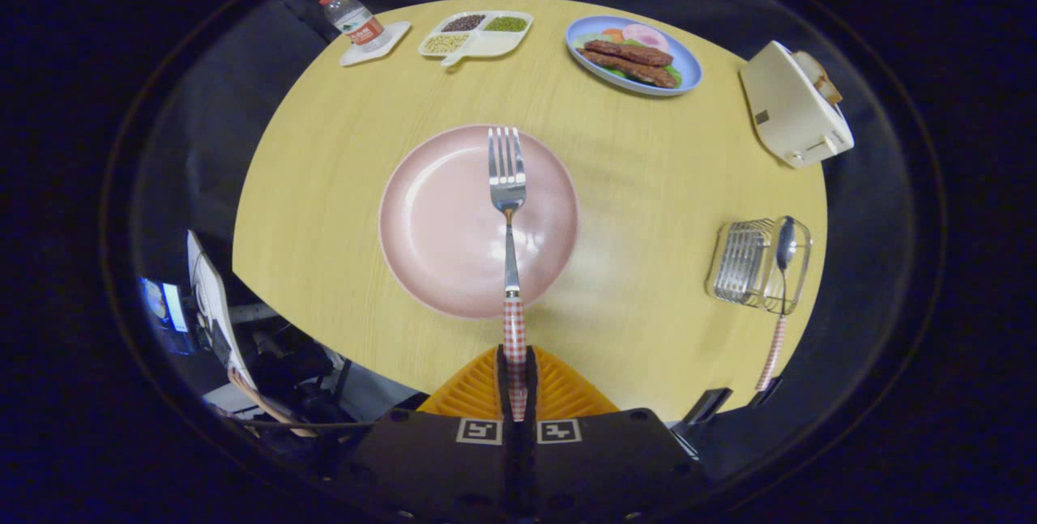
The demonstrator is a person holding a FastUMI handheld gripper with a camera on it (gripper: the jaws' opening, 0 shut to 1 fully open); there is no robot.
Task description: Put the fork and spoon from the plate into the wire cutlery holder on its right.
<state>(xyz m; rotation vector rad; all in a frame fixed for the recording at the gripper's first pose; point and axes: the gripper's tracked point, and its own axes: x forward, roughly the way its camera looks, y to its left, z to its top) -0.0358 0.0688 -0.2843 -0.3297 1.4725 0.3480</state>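
So the gripper (516, 382) has its fingers pinched tight on the checkered handle of the fork (508, 208), which sticks straight out ahead with its tines over the pink plate (429, 224). The spoon (781, 281) is already in the wire cutlery holder (749, 265) off to the right, bowl up, handle poking out below. Farther back on the yellow table (324, 184): water bottle (355, 22), divided snack tray (476, 32), blue food plate (633, 54), toaster (794, 107).
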